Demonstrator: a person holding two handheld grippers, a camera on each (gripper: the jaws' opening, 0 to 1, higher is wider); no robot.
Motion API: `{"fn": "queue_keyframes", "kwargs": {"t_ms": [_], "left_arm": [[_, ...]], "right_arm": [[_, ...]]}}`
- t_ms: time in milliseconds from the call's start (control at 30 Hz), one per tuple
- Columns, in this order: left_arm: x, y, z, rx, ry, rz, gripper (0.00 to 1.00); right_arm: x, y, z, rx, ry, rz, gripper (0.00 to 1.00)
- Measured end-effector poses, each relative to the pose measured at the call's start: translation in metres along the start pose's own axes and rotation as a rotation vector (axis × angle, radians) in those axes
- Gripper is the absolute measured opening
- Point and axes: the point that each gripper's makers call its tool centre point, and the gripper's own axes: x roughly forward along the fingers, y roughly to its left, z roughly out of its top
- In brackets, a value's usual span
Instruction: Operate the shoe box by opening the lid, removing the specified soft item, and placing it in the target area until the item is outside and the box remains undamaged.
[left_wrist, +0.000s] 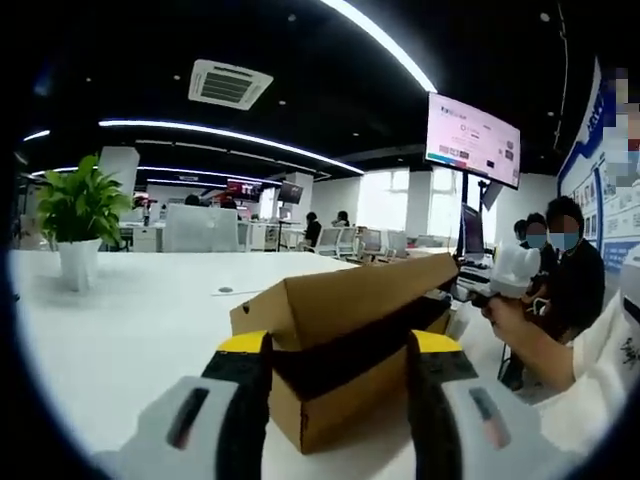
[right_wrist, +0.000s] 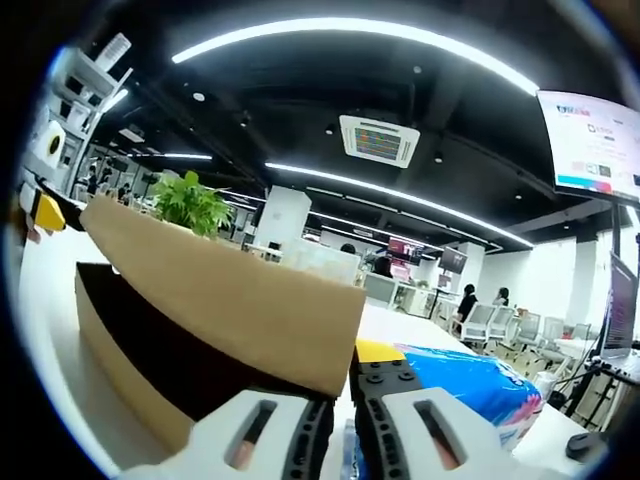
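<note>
A brown cardboard shoe box stands on the white table, its lid tilted up over a dark gap. My left gripper is open, with one yellow-tipped jaw on each side of the box's near corner. At the far end of the lid a person's hand holds my right gripper. In the right gripper view the jaws of the right gripper are nearly together at the corner of the raised lid. A blue soft pack lies just right of them. The box interior is dark.
A potted plant stands at the table's far left. A wall screen hangs at the right, with seated people below it. Desks and chairs fill the room behind.
</note>
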Motion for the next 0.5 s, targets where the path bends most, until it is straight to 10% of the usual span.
{"fn": "queue_keyframes", "kwargs": {"t_ms": [500], "left_arm": [[0.0015, 0.0036, -0.0044, 0.074, 0.011, 0.052, 0.54]], "right_arm": [[-0.0036, 0.0058, -0.0014, -0.048, 0.013, 0.024, 0.03]]}}
